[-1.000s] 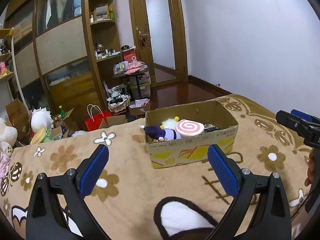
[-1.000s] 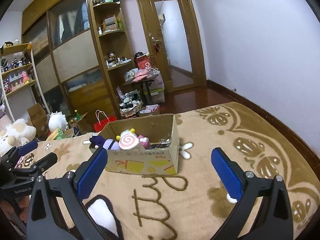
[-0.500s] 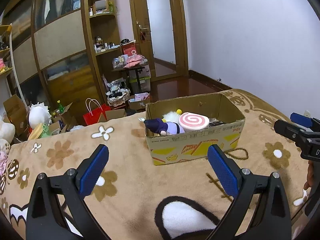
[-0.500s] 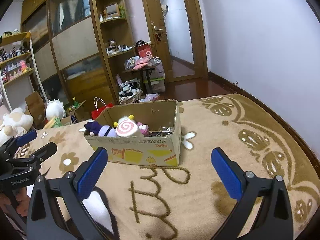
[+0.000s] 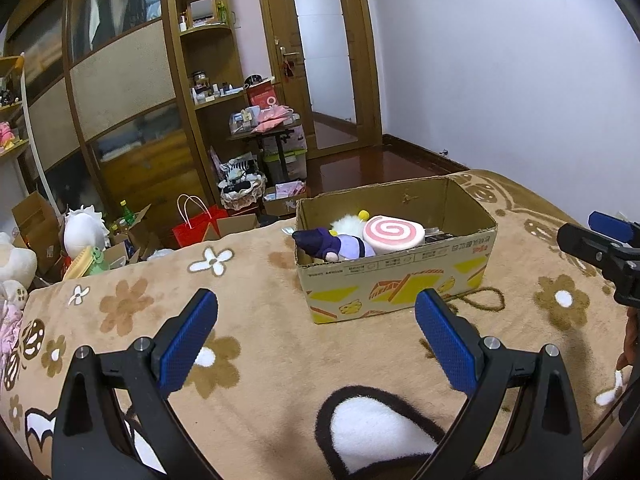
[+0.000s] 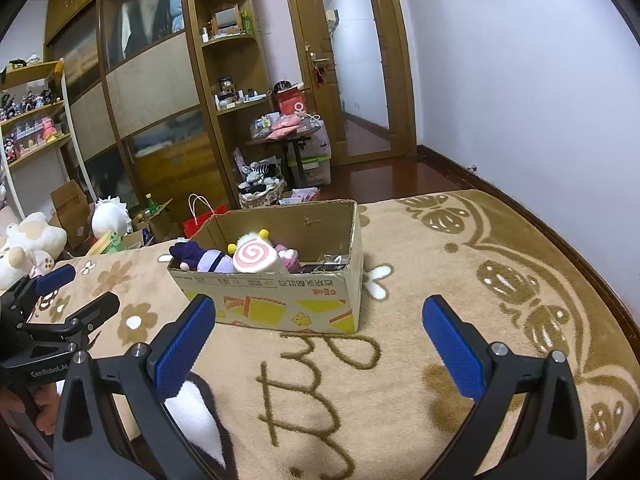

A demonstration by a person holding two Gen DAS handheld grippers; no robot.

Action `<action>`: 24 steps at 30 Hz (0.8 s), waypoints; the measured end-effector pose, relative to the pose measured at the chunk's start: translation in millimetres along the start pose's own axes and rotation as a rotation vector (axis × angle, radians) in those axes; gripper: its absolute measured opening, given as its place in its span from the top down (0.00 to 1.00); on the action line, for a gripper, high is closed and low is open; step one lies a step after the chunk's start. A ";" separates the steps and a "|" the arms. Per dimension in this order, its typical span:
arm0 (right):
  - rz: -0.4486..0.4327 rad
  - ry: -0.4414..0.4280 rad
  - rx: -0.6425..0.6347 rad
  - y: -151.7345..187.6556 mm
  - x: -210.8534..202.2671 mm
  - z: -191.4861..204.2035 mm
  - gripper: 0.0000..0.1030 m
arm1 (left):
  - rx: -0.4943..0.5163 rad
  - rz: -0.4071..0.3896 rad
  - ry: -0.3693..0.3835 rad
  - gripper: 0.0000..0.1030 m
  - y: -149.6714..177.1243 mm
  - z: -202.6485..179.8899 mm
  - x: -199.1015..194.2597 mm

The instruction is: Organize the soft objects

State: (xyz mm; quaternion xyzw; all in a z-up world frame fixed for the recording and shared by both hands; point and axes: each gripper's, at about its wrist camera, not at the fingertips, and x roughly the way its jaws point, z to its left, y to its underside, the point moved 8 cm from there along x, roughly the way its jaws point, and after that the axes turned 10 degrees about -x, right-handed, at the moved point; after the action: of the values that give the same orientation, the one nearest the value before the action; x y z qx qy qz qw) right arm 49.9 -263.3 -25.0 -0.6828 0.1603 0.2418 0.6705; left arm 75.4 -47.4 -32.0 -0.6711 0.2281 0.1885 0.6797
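A cardboard box (image 5: 400,292) stands on a brown flowered blanket (image 5: 248,344); it also shows in the right wrist view (image 6: 280,304). Inside lie a pink swirl plush (image 5: 393,232), a purple plush (image 5: 340,245) and a white fluffy toy (image 5: 348,222). My left gripper (image 5: 316,340) is open and empty, short of the box's near left corner. My right gripper (image 6: 318,348) is open and empty, in front of the box's near side. Each gripper shows in the other's view, at the right edge (image 5: 600,240) and at the left edge (image 6: 56,296).
More plush toys (image 6: 28,244) lie at the far left beyond the blanket. A red bag (image 5: 196,228), open cartons and a basket crowd the floor by the wooden wardrobe (image 5: 132,92). A white wall (image 6: 520,80) runs along the right.
Both grippers have drawn slightly closer to the box and lifted a little. Both stay open and empty. The box and its toys have not moved.
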 end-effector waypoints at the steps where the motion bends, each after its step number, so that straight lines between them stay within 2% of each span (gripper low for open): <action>1: 0.000 0.000 -0.002 -0.1 0.9 0.6 0.00 | 0.000 -0.002 0.000 0.04 -0.4 0.3 -0.3; 24: 0.001 -0.008 -0.008 0.0 1.2 -1.3 0.00 | -0.013 -0.001 -0.014 0.04 0.1 6.5 0.3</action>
State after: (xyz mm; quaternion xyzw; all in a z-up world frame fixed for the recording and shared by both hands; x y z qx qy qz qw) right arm 51.1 -264.4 -25.7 -0.6845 0.1570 0.2453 0.6683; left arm 76.0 -41.0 -32.2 -0.6743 0.2219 0.1941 0.6771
